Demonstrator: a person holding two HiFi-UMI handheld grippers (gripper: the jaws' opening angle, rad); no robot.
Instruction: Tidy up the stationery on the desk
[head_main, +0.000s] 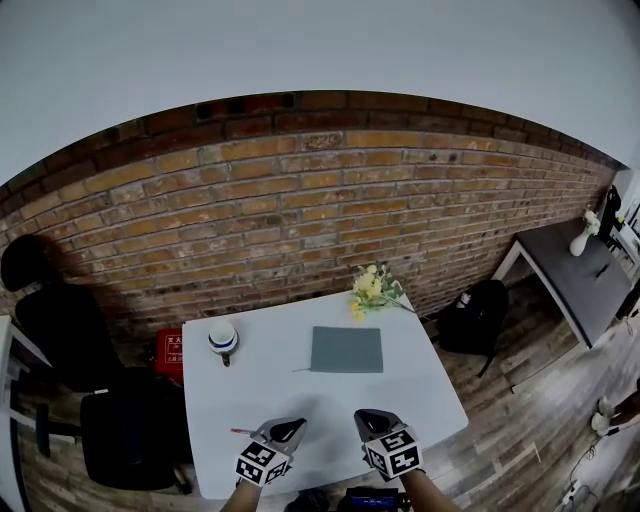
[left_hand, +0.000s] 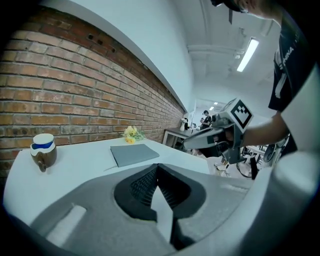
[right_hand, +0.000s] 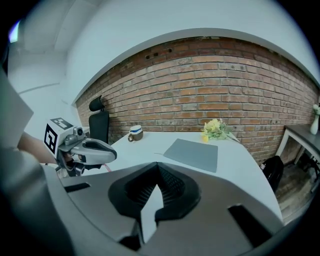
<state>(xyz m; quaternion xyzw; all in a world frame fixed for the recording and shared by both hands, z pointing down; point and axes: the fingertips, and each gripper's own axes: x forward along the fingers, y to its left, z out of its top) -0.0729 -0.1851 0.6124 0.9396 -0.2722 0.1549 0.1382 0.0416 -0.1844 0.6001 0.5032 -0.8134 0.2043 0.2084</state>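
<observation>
A grey notebook (head_main: 346, 349) lies flat in the middle of the white desk (head_main: 420, 390), with a thin dark pen (head_main: 300, 370) at its front left corner. A red pen (head_main: 243, 431) lies near the desk's front left edge, just left of my left gripper (head_main: 287, 430). My right gripper (head_main: 373, 421) hovers beside it over the front edge. Both are shut with nothing between the jaws. The left gripper view shows its shut jaws (left_hand: 157, 168), the notebook (left_hand: 134, 153) and the right gripper (left_hand: 207, 137). The right gripper view shows its shut jaws (right_hand: 158, 167), the notebook (right_hand: 192, 154) and the left gripper (right_hand: 92, 150).
A brown mug with a white and blue lid (head_main: 223, 338) stands at the desk's back left, yellow flowers (head_main: 372, 288) at the back right. A brick wall (head_main: 300, 200) runs behind. Black office chairs (head_main: 60, 330) stand left, a black backpack (head_main: 475, 315) right, a second table (head_main: 575, 275) beyond it.
</observation>
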